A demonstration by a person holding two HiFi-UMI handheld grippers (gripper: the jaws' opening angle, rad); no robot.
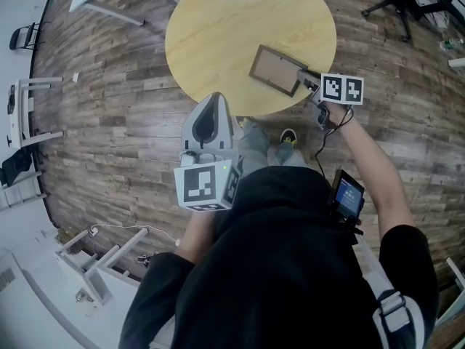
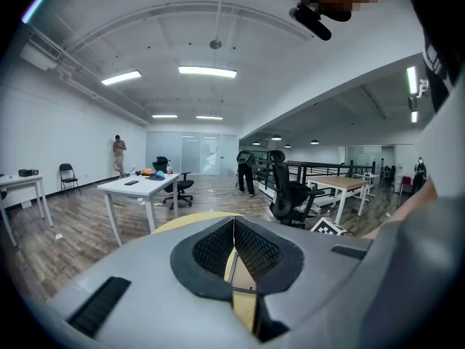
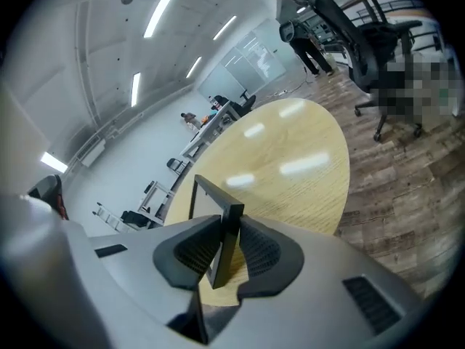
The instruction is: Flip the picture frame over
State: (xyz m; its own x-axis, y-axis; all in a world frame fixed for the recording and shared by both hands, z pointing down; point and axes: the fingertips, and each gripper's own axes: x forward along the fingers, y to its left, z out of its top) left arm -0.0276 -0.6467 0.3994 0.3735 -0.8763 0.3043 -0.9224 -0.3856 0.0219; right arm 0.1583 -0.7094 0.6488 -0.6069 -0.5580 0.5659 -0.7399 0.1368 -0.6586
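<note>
While right tool clamps the picture frame, its front unclear, left tool closed, empty.

Round light-wood table, plank floor beneath, picture frame near its right edge

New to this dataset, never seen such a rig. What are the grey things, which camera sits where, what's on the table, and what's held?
There is no robot here. A person holds a two-jaw gripper in each hand. The head view looks down from a camera on the person's head. The other two views come from cameras riding on the grippers, looking along their jaws. The marker cubes are part of the grippers. The round wooden table carries only a picture frame, near its edge. The right gripper is closed on the frame's edge. The left gripper is shut with nothing between its jaws.
</note>
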